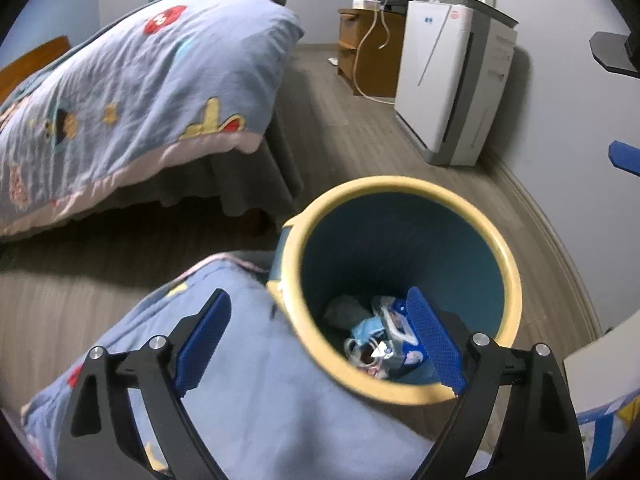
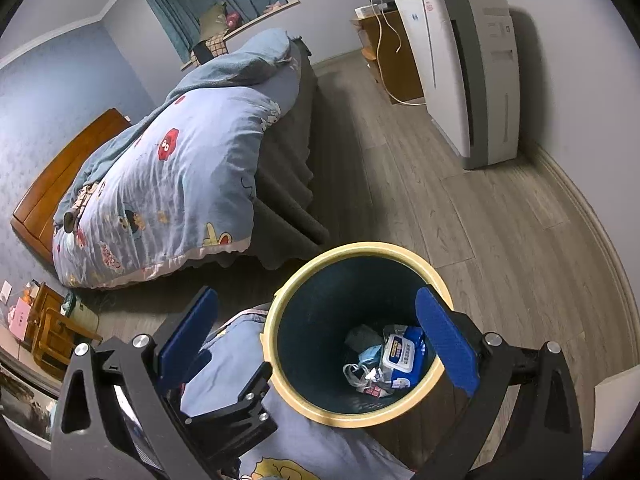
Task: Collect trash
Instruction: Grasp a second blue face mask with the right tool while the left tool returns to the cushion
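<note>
A round bin with a yellow rim (image 1: 508,256) and dark blue inside stands on the wood floor; it also shows in the right wrist view (image 2: 280,304). Inside lie a blue-and-white wipes pack (image 2: 402,354), a blue face mask (image 2: 370,354), a white cable and small wrappers (image 1: 374,354). My left gripper (image 1: 320,340) is open and empty, held above the bin's near rim. My right gripper (image 2: 320,336) is open and empty, higher above the bin. The left gripper's black body (image 2: 236,400) shows below the right one.
A bed with a blue cartoon quilt (image 1: 132,92) lies to the left. A quilt corner (image 1: 256,380) touches the bin's left side. A white air purifier (image 1: 452,84) and a wooden cabinet (image 1: 368,48) stand along the right wall. A small wooden stool (image 2: 52,328) is at far left.
</note>
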`<state>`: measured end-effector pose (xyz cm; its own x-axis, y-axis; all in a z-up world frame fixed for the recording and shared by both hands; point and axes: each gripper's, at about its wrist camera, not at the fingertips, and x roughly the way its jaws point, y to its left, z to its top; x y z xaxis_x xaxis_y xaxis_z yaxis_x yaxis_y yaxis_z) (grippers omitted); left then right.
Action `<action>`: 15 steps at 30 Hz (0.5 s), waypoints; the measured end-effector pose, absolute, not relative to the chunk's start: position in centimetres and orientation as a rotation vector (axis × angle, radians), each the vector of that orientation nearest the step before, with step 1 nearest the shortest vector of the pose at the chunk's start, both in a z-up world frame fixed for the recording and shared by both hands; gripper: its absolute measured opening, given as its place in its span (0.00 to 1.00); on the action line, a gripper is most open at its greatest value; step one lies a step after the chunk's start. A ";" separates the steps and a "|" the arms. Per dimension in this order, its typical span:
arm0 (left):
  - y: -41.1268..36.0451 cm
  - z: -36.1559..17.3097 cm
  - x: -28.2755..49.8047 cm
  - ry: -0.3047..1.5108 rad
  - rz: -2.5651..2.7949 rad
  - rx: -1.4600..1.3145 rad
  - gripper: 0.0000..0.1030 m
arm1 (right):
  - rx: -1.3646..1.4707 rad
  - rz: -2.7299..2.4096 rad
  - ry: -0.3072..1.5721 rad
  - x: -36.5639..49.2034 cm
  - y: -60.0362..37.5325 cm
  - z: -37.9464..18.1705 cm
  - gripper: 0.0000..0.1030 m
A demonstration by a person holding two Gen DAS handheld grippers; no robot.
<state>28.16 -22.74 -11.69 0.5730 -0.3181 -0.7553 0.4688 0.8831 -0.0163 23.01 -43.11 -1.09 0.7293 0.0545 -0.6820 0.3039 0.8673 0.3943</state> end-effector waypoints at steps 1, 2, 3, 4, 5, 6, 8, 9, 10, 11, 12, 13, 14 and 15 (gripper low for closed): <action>-22.1 -11.5 27.8 0.843 -0.458 0.187 0.86 | 0.504 -0.143 0.752 23.1 -42.9 -1.1 0.94; -21.6 -11.4 27.6 0.843 -0.454 0.186 0.86 | 0.498 -0.141 0.756 23.1 -42.7 -1.1 0.94; -21.1 -11.1 27.3 0.841 -0.448 0.185 0.86 | 0.490 -0.138 0.762 23.3 -42.4 -1.2 0.94; -20.3 -10.7 26.8 0.836 -0.441 0.180 0.86 | 0.486 -0.136 0.766 23.2 -42.2 -1.3 0.94; -19.6 -10.4 26.4 0.833 -0.435 0.178 0.86 | 0.480 -0.134 0.773 23.2 -41.8 -1.4 0.94; -18.9 -10.0 25.9 0.829 -0.427 0.178 0.86 | 0.471 -0.129 0.782 23.2 -41.4 -1.5 0.94; -17.0 -8.8 24.5 0.817 -0.405 0.168 0.87 | 0.446 -0.122 0.798 23.0 -40.1 -1.8 0.94; -15.8 -8.1 23.5 0.809 -0.395 0.163 0.87 | 0.441 -0.113 0.806 23.0 -39.7 -2.0 0.94; -15.0 -7.7 22.9 0.803 -0.388 0.163 0.87 | 0.439 -0.097 0.822 22.9 -38.8 -2.3 0.95; -13.9 -7.1 22.0 0.793 -0.374 0.169 0.87 | 0.440 -0.083 0.830 22.8 -38.2 -2.6 0.94; -12.7 -6.5 21.0 0.782 -0.360 0.175 0.87 | 0.443 -0.066 0.842 22.6 -37.4 -2.8 0.95; -11.8 -6.1 20.4 0.776 -0.351 0.177 0.87 | 0.443 -0.055 0.852 22.4 -36.6 -3.1 0.94; -10.8 -5.6 19.6 0.768 -0.339 0.181 0.87 | 0.440 -0.039 0.865 22.1 -35.4 -3.4 0.94; -9.4 -5.1 18.7 0.757 -0.320 0.185 0.87 | 0.437 -0.031 0.873 21.8 -34.8 -3.6 0.94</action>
